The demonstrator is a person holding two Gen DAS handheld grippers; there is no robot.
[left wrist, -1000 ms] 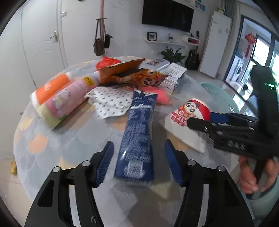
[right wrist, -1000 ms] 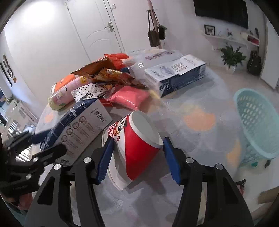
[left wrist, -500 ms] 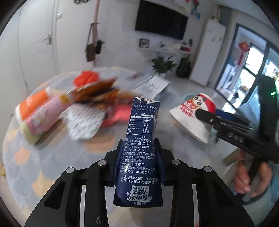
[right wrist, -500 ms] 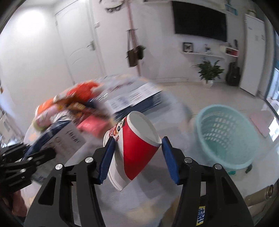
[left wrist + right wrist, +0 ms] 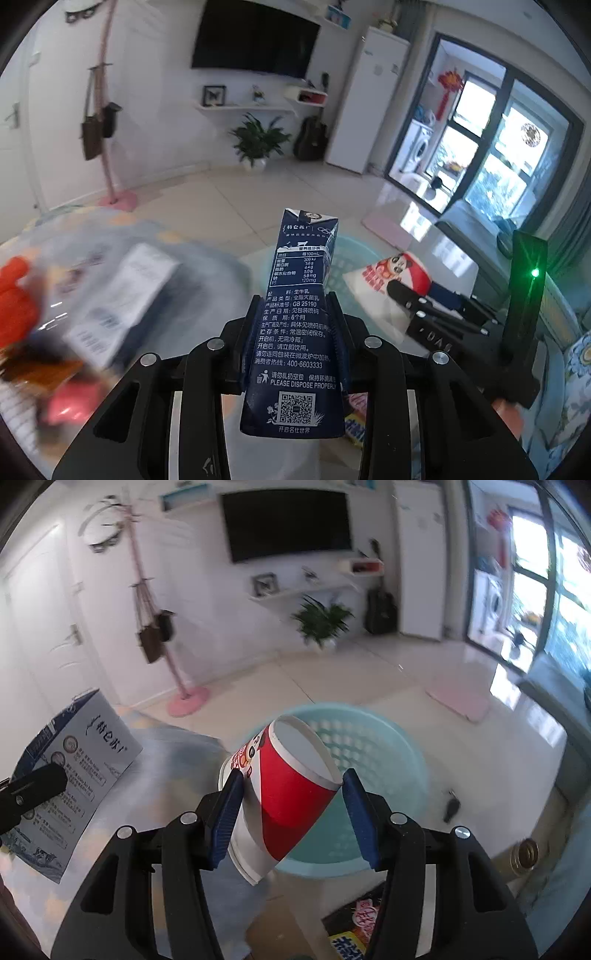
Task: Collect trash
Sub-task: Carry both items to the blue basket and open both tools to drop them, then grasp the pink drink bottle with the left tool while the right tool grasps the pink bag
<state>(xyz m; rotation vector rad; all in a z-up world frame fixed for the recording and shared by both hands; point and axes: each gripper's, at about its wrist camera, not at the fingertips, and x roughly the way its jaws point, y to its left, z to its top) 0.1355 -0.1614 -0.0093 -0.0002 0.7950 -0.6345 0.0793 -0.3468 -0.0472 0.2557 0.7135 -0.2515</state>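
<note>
Turquoise plastic, perforated and wide-mouthed, the laundry basket (image 5: 373, 746) on the pale tiled floor is the biggest thing before us, just past the patterned table (image 5: 162, 760) edge, with a wall television (image 5: 288, 520) beyond. Our right gripper (image 5: 291, 805) clamps a red and white paper cup (image 5: 288, 794) across its sides; it looks light and crushable, so a gentle squeeze suits. Smaller, the navy milk carton (image 5: 299, 332) sits clenched mid-body in our left gripper (image 5: 295, 328), stiff-edged, probably empty.
</note>
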